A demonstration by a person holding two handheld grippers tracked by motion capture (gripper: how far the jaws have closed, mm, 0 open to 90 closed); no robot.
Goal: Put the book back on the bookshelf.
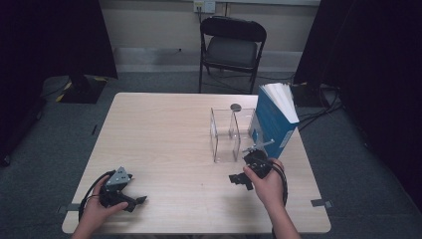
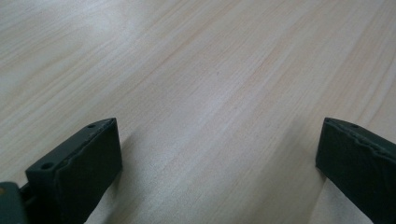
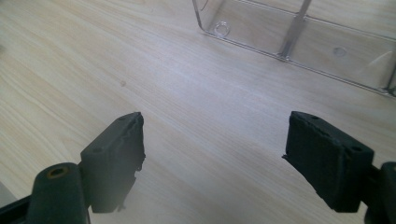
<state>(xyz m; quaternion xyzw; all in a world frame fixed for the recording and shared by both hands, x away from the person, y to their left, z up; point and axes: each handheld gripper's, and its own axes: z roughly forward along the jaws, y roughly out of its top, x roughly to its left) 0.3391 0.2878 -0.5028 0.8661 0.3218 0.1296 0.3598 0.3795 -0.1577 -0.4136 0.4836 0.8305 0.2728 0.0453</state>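
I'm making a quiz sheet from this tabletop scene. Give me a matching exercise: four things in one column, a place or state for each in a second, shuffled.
Things:
1. blue book
2. clear organiser
3. left gripper
4. folding chair

Places or states:
A. beyond the table's far edge
B. jaws open, near the table's near-left corner
C. see-through, left of the book
D. standing upright at the table's right side

Pairs: 1-D, 2-C, 3-B, 4-A

We are seeing a black folding chair (image 1: 232, 45) standing beyond the table (image 1: 159, 144) at twelve o'clock, facing us. A wall socket (image 1: 204, 5) is sitting above it. Dark curtains (image 1: 54, 35) are hanging at ten and two o'clock, and cables (image 1: 318, 112) are trailing over the grey carpet (image 1: 35, 164) at two o'clock.
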